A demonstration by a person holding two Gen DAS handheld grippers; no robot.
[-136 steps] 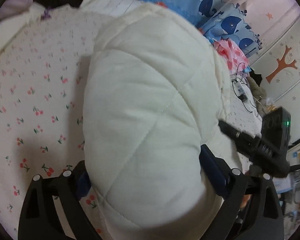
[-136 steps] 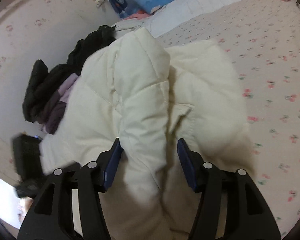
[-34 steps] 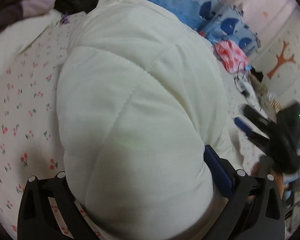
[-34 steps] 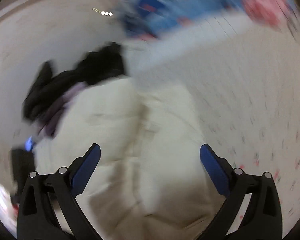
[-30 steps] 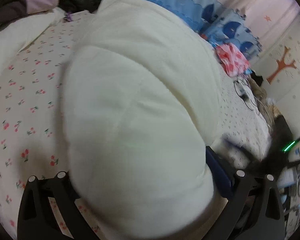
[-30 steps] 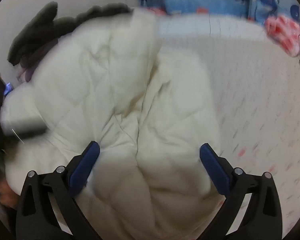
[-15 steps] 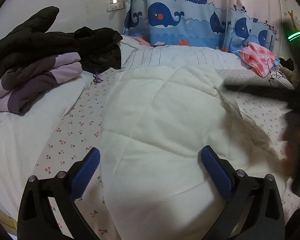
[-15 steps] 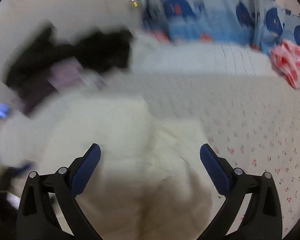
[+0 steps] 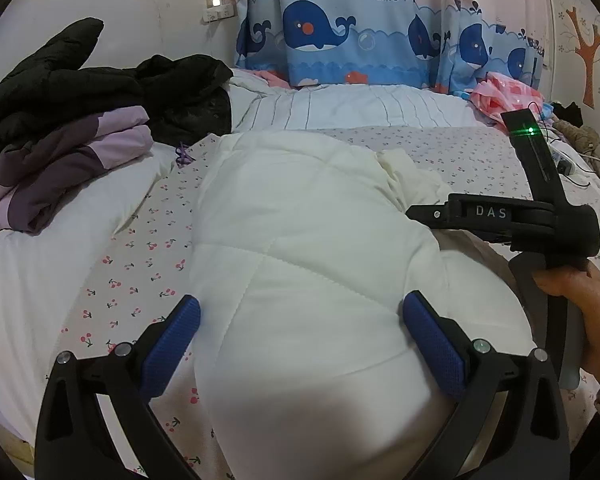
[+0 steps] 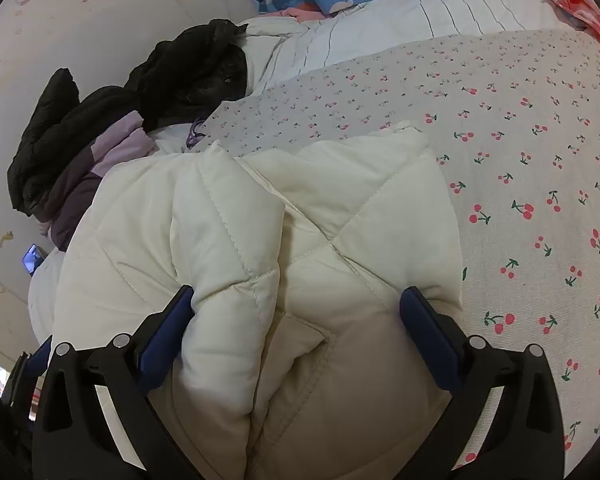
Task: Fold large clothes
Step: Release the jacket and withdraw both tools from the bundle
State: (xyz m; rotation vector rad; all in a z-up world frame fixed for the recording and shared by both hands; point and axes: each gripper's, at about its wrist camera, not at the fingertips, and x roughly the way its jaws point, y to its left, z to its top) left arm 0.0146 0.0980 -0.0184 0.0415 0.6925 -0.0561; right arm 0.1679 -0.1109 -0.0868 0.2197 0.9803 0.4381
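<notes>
Left wrist view: white quilted jacket (image 9: 300, 248) lies folded in bundle on cherry-print bedsheet (image 9: 140, 240). Left gripper (image 9: 300, 344) jaws spread wide, straddling bundle, gripping nothing. Right gripper (image 9: 428, 213) alongside.

Right wrist view: right gripper (image 10: 296, 320) jaws wide apart, holding nothing; folded sleeve (image 10: 220, 240) on top. Judgement: fold apparently laid, released; next move calls for pressing flat or second fold.

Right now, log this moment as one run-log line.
left gripper: open | right gripper: open | white quilted jacket: folded on cherry-print sheet
</notes>
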